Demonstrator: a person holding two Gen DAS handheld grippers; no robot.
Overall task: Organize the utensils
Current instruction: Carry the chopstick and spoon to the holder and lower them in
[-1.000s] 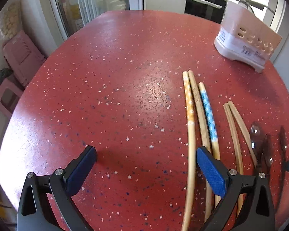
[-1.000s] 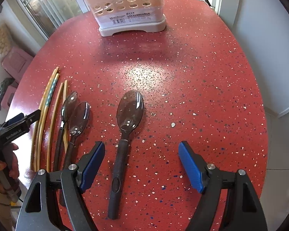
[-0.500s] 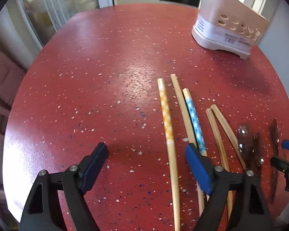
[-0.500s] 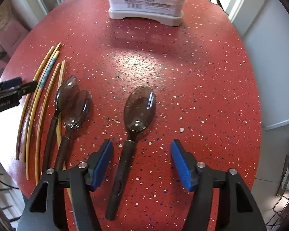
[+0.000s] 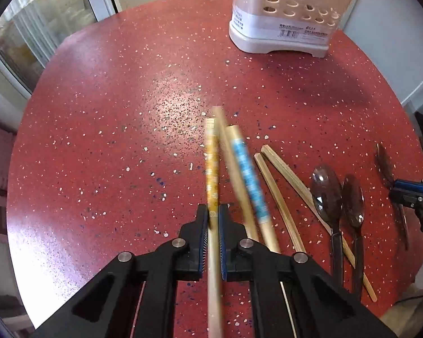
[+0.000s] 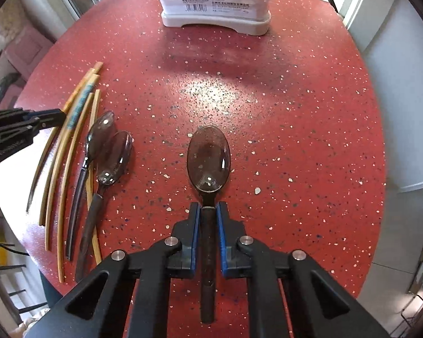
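Blue-padded jaws of the left gripper (image 5: 213, 219) are clamped on the orange-patterned chopstick (image 5: 212, 169), whose long axis runs toward twelve o'clock. The right gripper (image 6: 208, 214) is closing on the handle of the dark spoon (image 6: 208, 157), bowl toward twelve. The utensil holder (image 6: 215, 2) stands well apart at twelve; its top is cut off. Both handle ends are hidden beneath the grippers.

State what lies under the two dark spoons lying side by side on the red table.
A plain bamboo chopstick runs beneath the two dark spoons; its middle is covered by their handles.
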